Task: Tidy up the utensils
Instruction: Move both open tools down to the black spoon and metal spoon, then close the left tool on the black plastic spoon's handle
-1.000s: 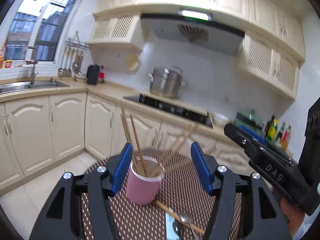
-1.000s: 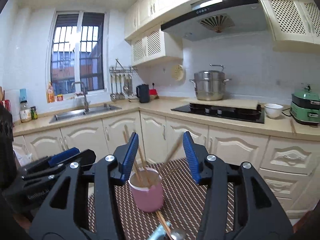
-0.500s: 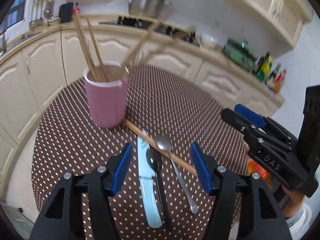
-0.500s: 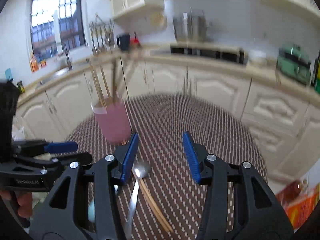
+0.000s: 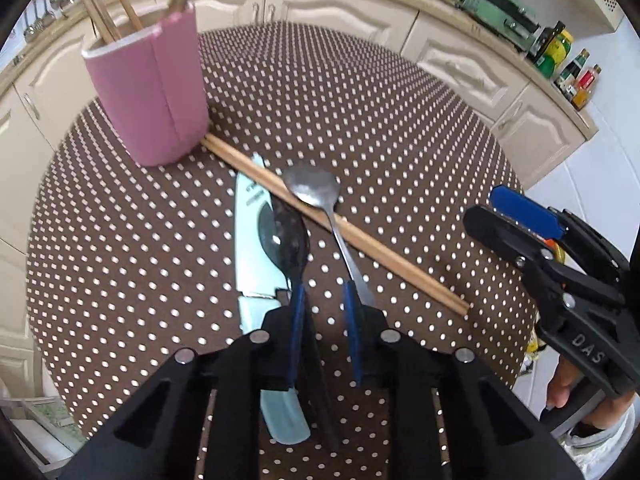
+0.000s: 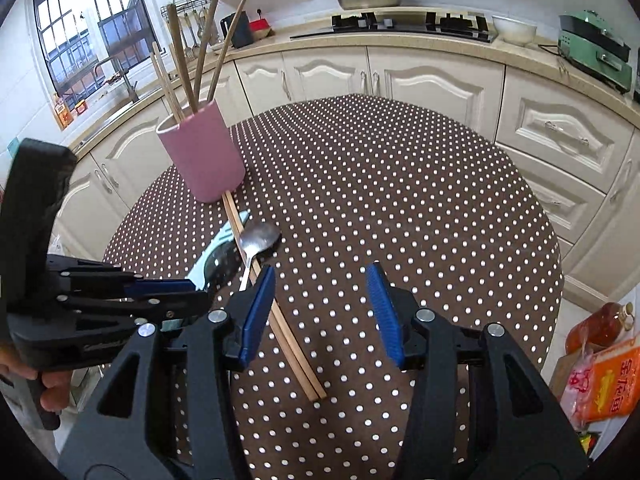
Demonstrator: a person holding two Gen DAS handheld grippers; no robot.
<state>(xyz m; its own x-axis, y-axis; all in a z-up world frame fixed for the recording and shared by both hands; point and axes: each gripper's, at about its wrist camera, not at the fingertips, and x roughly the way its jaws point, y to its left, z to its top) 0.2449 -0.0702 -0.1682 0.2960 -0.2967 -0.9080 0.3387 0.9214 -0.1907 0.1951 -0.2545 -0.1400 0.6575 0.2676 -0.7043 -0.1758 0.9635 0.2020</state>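
Several chopsticks (image 6: 188, 64) already stand in the pink cup (image 6: 202, 152), but a loose chopstick pair (image 5: 332, 224), two spoons and a knife (image 5: 250, 248) wait on the desk (image 6: 400, 184); left hand-held gripper (image 5: 322, 300) is closing around the dark spoon (image 5: 290, 236), right hand-held gripper (image 6: 322, 308) spread, empty.

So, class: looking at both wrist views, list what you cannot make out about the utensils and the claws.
- Dark spoon handle: left wrist view, hidden under the closing left claw; contact unclear.
- Light blue knife handle: partly covered by that claw's body.
- Chopsticks in the pink cup: tops cut off by the frame edge, left wrist view.
- Right claw: jaws apart over the table chopsticks; height above them unclear.
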